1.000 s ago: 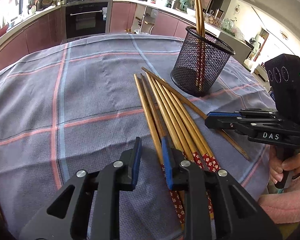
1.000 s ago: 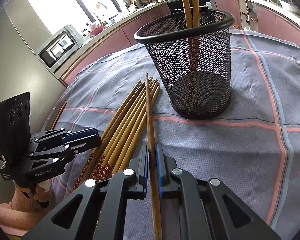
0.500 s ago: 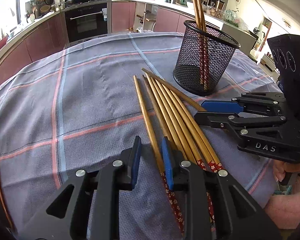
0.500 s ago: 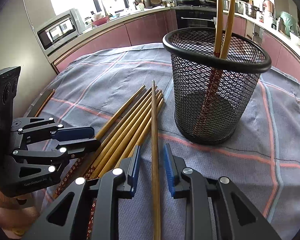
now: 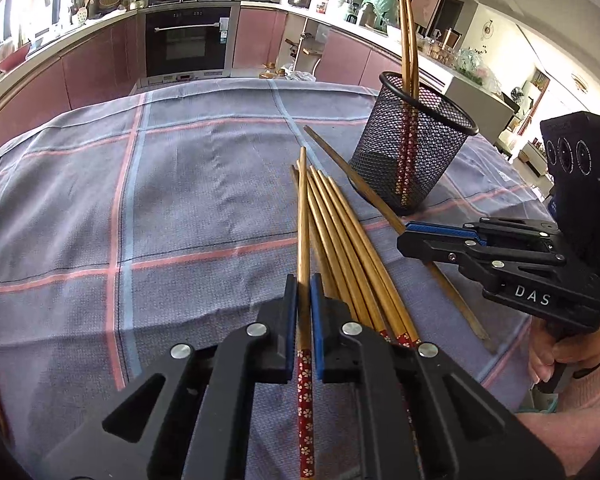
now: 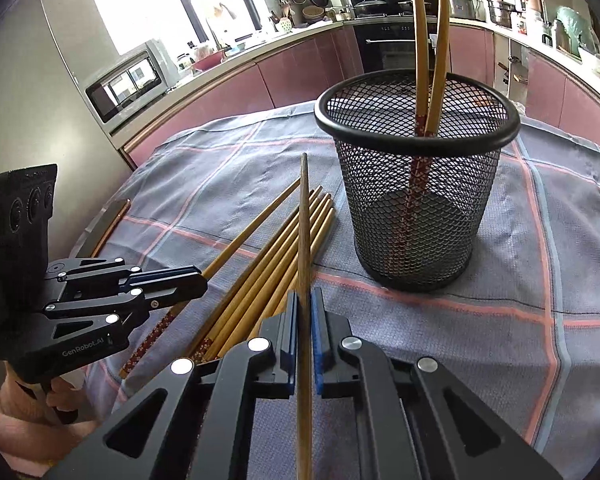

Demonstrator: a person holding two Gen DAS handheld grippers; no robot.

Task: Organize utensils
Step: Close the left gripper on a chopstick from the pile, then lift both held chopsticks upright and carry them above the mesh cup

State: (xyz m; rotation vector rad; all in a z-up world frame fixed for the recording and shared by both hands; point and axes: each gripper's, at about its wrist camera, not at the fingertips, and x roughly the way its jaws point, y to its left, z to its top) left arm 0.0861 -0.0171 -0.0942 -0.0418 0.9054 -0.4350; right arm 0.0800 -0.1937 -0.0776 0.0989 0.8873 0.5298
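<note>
So both grippers are clamped down right now, one chopstick each. The left gripper [image 5: 304,300] has just squeezed shut on a chopstick with a red flowered handle [image 5: 303,240], pads pinching it just ahead of the patterned end, tip pointing away across the cloth. The right gripper [image 6: 305,312] has just closed too, on a plain darker chopstick [image 6: 305,236] that sticks out toward the mesh cup.

What I'd worry about: each stick is pinched close to one end, so there's a long free length hanging out front. Swing it too fast and I reckon it pivots in the pads, or the tip snags on the loose bundle [image 5: 352,248] lying right beside it and drags the others around. The left one looks like it's still lying partly over its neighbours, so lifting could flick one off the near edge of the table. The two grippers are also close together, so they might knock into each other going for the same cup.

Further off, right of the pile, sits the black mesh cup [image 6: 416,208] on the checked tablecloth [image 5: 180,200], upright, with two chopsticks [image 6: 428,40] already leaning inside. It looks light, so a tip catching the rim could tip it. The chopsticks are slim, smooth bamboo, most with red patterned handles at the near end
</note>
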